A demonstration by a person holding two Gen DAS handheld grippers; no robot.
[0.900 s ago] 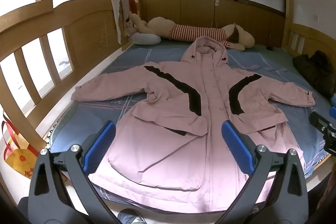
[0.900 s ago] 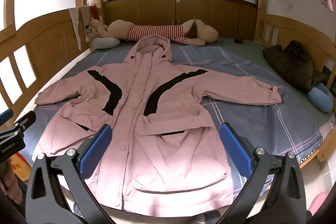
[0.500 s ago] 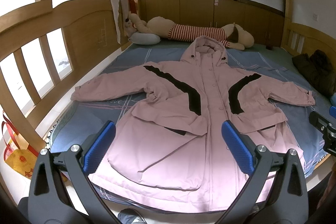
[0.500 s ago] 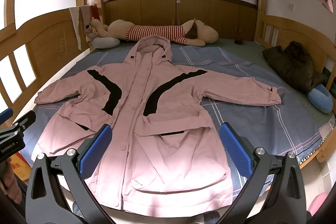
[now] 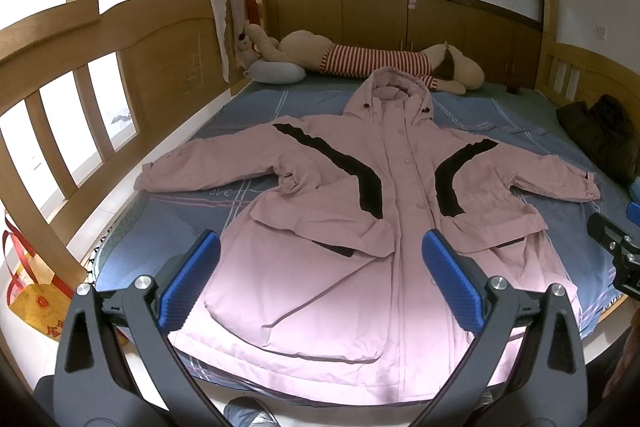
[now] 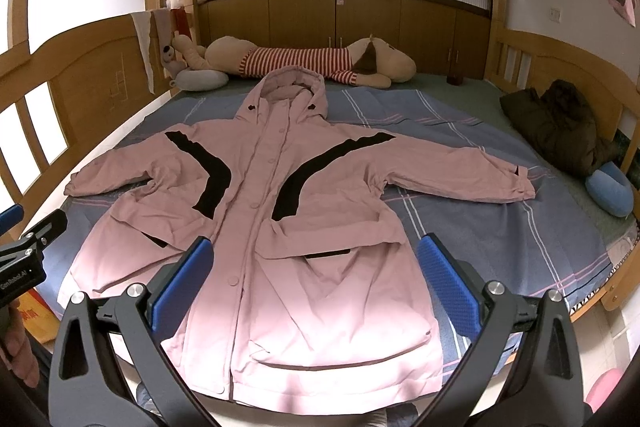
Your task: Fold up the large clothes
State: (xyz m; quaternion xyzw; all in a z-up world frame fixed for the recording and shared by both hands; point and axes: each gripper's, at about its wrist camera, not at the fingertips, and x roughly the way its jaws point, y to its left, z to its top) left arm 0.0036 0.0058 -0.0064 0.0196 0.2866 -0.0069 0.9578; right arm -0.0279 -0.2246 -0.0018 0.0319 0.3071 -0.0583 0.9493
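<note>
A large pink hooded coat [image 5: 360,227] [image 6: 280,227] with black stripes lies flat and face up on the bed, sleeves spread out to both sides, hood toward the far end. My left gripper [image 5: 320,267] hovers open above the coat's hem near the foot of the bed, nothing between its blue pads. My right gripper [image 6: 312,267] is likewise open and held above the hem, apart from the cloth. Each gripper's tip shows at the edge of the other's view.
The bed sheet [image 6: 500,227] is blue with stripes, ringed by wooden rails [image 5: 60,99]. A long plush dog [image 6: 312,61] and grey pillow [image 5: 276,73] lie at the far end. A dark jacket [image 6: 560,123] and blue cushion [image 6: 610,187] sit right. A yellow bag [image 5: 36,303] stands left.
</note>
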